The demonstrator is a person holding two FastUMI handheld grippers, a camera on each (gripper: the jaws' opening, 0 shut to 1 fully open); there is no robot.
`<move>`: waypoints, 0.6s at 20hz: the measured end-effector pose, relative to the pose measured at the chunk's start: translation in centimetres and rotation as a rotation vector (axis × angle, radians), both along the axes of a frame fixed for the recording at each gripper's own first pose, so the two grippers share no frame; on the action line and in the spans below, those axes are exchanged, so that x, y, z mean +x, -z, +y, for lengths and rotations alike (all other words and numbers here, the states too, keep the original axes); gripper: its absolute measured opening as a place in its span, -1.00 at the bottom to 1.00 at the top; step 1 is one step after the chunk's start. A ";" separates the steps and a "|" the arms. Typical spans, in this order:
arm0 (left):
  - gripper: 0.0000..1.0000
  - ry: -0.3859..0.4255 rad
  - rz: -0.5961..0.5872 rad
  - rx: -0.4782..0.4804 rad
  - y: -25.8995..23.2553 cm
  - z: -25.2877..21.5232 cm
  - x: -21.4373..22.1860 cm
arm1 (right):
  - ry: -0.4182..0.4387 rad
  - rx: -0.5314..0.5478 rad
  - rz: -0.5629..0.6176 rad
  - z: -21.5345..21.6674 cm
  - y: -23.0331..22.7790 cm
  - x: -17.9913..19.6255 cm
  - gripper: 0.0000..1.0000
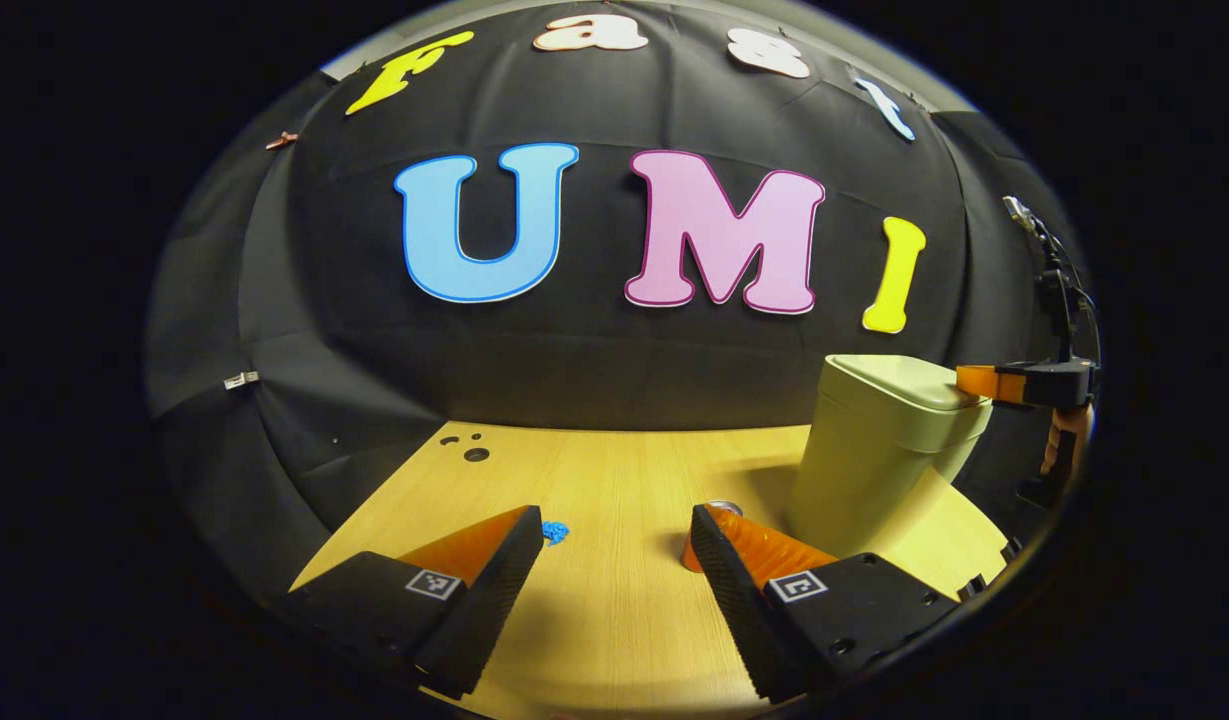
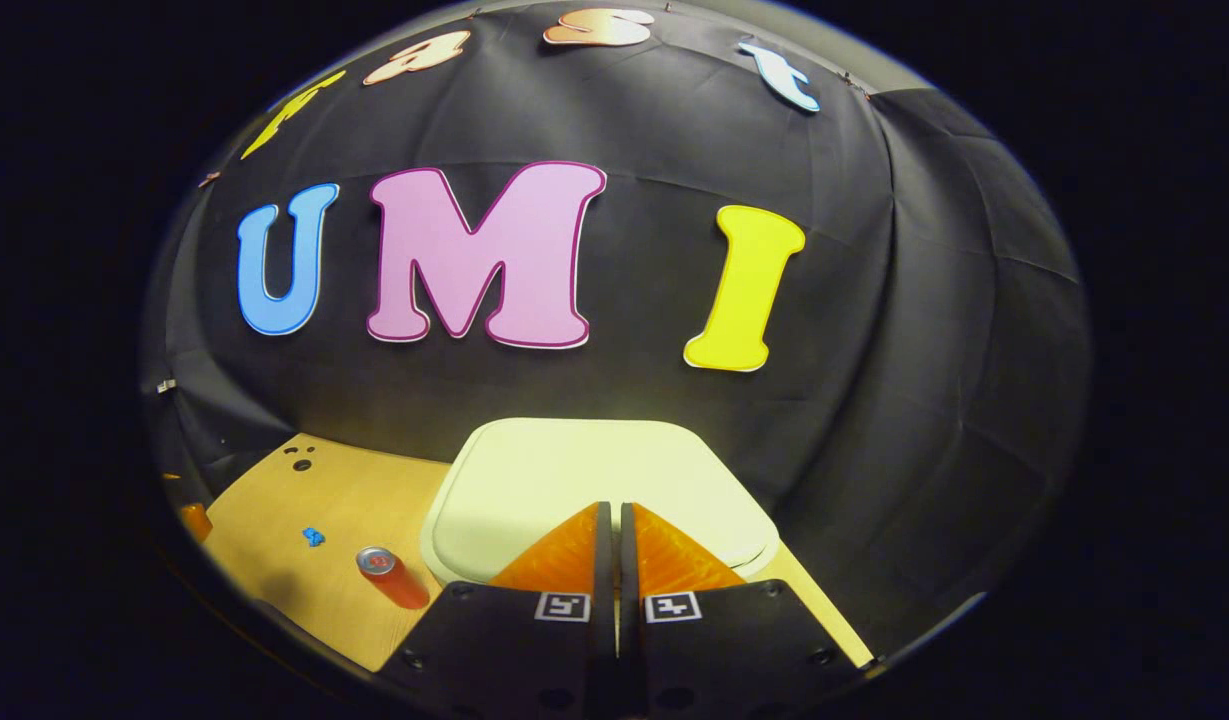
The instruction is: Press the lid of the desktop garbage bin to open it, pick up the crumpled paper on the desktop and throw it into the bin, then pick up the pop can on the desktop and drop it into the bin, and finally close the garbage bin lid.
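Observation:
A pale green bin [image 1: 864, 470] stands at the right of the wooden desk, its lid [image 1: 899, 380] down. My right gripper [image 1: 979, 383] rests its tips on the lid's right edge. In the right gripper view that gripper [image 2: 614, 515] is shut with nothing in it, its tips over the lid [image 2: 574, 470]. My left gripper [image 1: 614, 560] hovers open low above the desk. A small blue crumpled paper [image 1: 555, 531] lies just beyond its left finger. An orange pop can [image 1: 696, 545] stands partly hidden behind its right finger. The can [image 2: 389, 577] and paper [image 2: 314, 537] lie left of the bin.
The wooden desk [image 1: 614, 480] runs back to the black cloth wall and has a few small holes [image 1: 471, 450] at its far left. A stand with cables [image 1: 1059, 290] rises at the far right edge. Part of the left gripper [image 2: 194, 520] shows at the desk's left.

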State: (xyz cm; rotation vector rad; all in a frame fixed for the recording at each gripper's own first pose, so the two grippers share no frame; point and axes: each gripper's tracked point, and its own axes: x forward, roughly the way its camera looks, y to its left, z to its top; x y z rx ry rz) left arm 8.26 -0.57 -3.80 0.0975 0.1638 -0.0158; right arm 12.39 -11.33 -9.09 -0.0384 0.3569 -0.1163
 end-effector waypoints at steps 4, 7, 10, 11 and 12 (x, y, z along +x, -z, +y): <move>0.92 -0.003 0.000 -0.011 0.2 0.5 -0.8 | 0.003 -0.010 -0.043 0.1 -2.1 -0.4 -0.89; 0.92 -0.005 -0.007 -0.015 0.1 1.1 -1.6 | 0.014 -0.008 -0.074 0.1 -3.9 -1.0 -0.89; 0.92 -0.013 -0.021 0.013 -0.1 2.0 -2.9 | 0.032 -0.007 -0.089 0.1 -4.9 -1.9 -0.89; 0.92 -0.014 -0.023 0.014 0.1 2.4 -3.5 | 0.036 -0.005 -0.093 0.3 -5.1 -2.4 -0.89; 0.92 -0.015 -0.022 0.010 0.2 2.8 -3.9 | 0.040 -0.005 -0.098 0.4 -5.4 -2.9 -0.90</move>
